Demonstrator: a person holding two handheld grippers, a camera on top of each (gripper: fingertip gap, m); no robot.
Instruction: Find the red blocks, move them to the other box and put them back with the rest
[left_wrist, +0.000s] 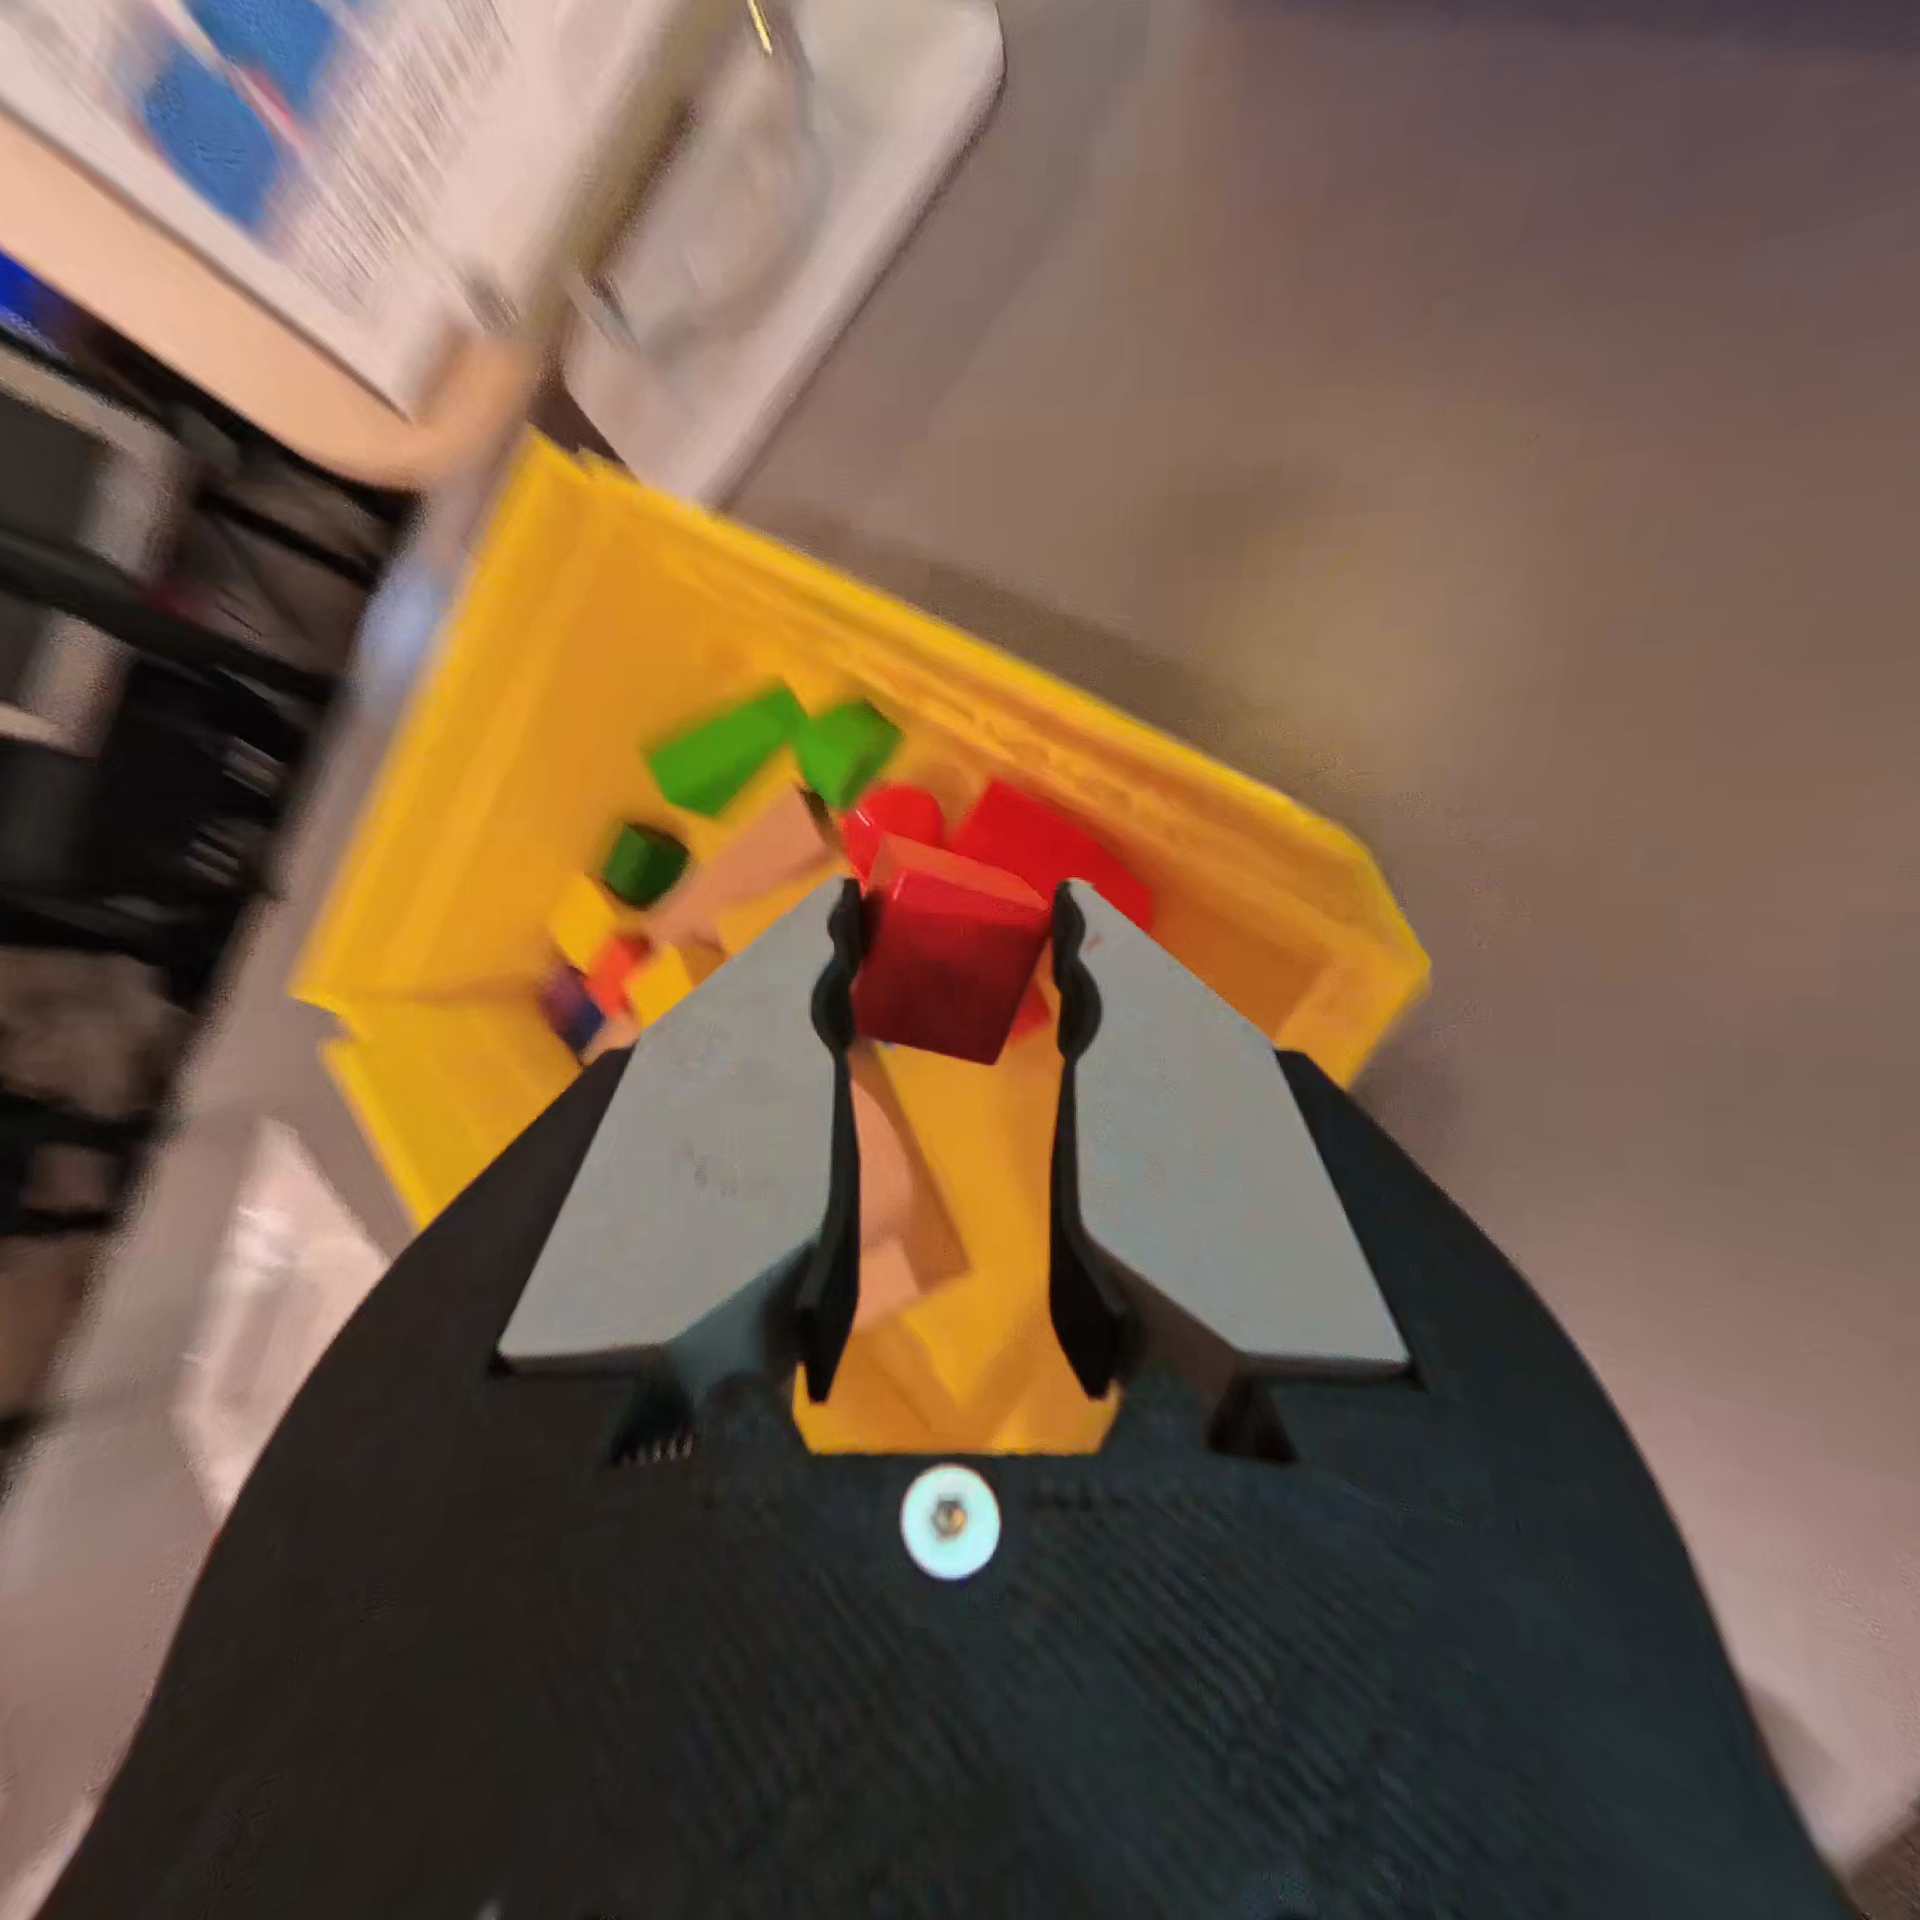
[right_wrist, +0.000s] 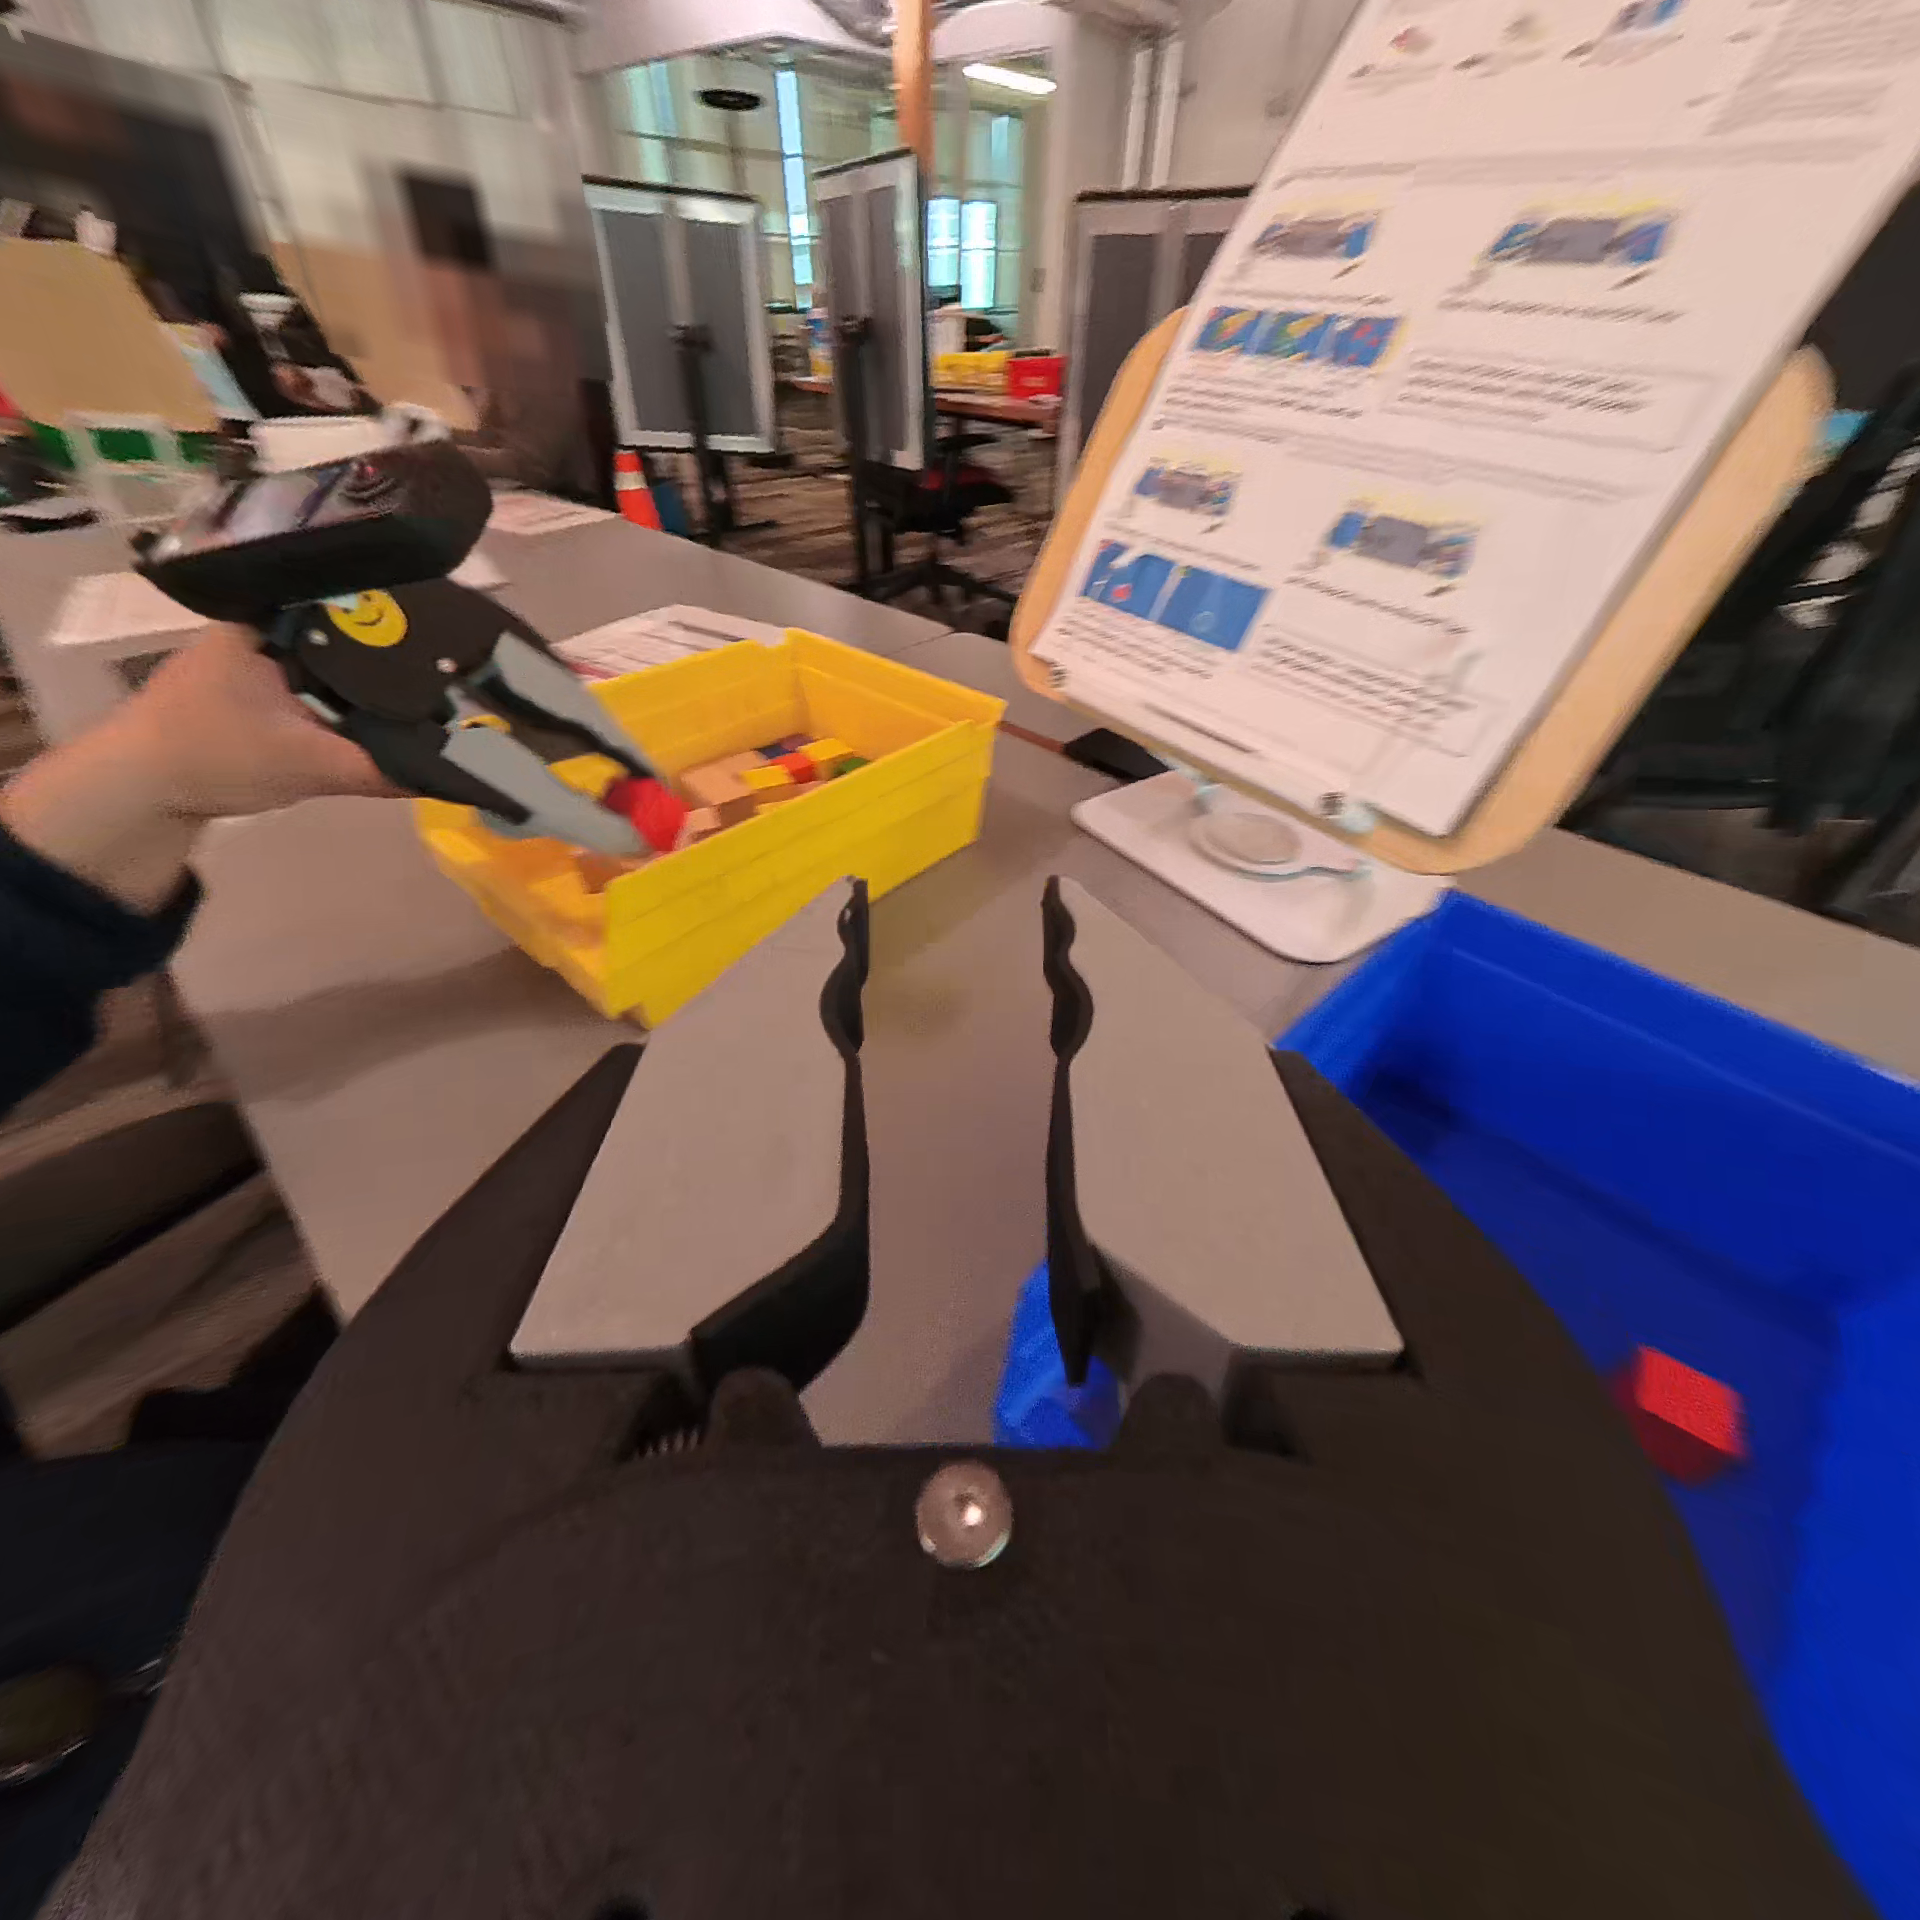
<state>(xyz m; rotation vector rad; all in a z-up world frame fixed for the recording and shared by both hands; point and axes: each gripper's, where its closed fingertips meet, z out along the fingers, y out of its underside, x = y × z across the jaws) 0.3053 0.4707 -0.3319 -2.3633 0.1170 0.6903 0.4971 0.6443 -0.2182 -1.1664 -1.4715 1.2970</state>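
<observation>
My left gripper (left_wrist: 956, 894) is shut on a red block (left_wrist: 951, 966) and holds it over the yellow box (left_wrist: 1143, 748). Both pads press on the block's sides. Two more red blocks (left_wrist: 1039, 842) lie in the box just beyond it, among green (left_wrist: 727, 748), yellow and plain wooden blocks. The right wrist view shows the left gripper (right_wrist: 634, 821) with the red block (right_wrist: 649, 808) at its tips over the yellow box (right_wrist: 831, 831). My right gripper (right_wrist: 951, 894) is open and empty over the table, left of the blue box (right_wrist: 1662, 1039). One red block (right_wrist: 1683, 1408) lies in the blue box.
A tilted board with an instruction sheet (right_wrist: 1403, 468) stands on a white base (right_wrist: 1247, 862) behind the blue box, to the right of the yellow box. A person's hand (right_wrist: 177, 748) holds the left gripper. The grey table (right_wrist: 416, 987) runs between the boxes.
</observation>
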